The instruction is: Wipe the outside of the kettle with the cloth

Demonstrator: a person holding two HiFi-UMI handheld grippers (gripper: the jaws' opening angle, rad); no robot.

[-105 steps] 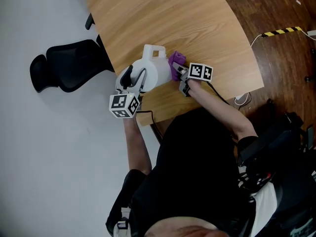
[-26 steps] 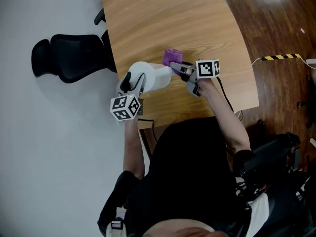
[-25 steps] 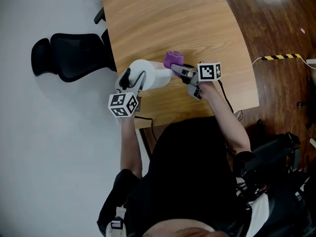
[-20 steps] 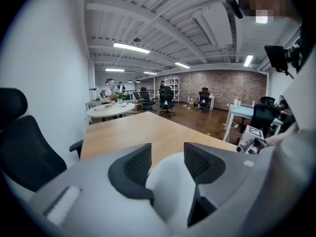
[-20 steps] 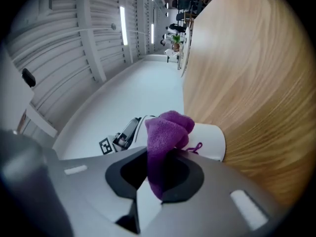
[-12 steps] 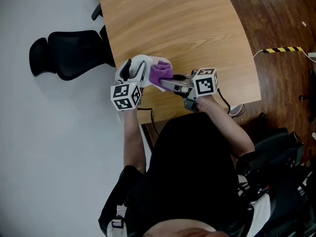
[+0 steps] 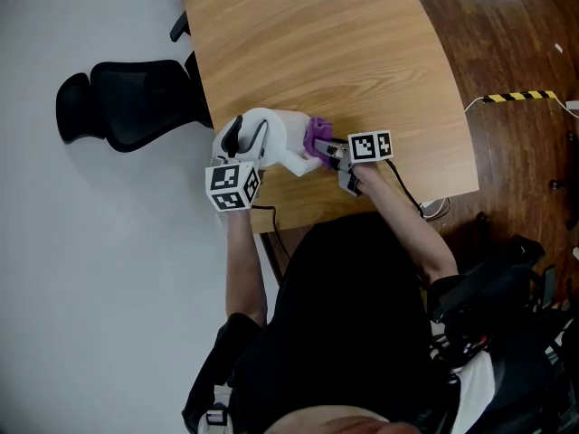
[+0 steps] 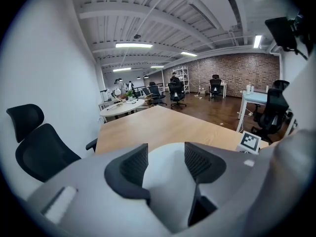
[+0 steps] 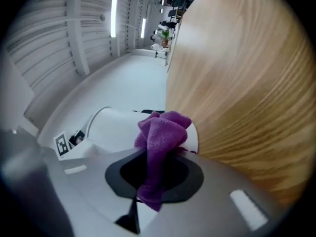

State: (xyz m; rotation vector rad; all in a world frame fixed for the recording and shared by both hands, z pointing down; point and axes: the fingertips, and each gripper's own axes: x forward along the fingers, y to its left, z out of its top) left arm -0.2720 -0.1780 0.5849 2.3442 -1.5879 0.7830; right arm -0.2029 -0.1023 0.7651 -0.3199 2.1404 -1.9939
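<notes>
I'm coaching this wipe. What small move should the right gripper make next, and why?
Probably drag the cloth sideways around the kettle: the right gripper is clamped on the cloth, which sits against the kettle's wall low down, near the table.

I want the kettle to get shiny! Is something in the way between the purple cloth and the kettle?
No, nothing visible is in the way. The right gripper pinches the purple cloth in its fingers, and the cloth seems to rest right against the kettle, on its white side.
</notes>
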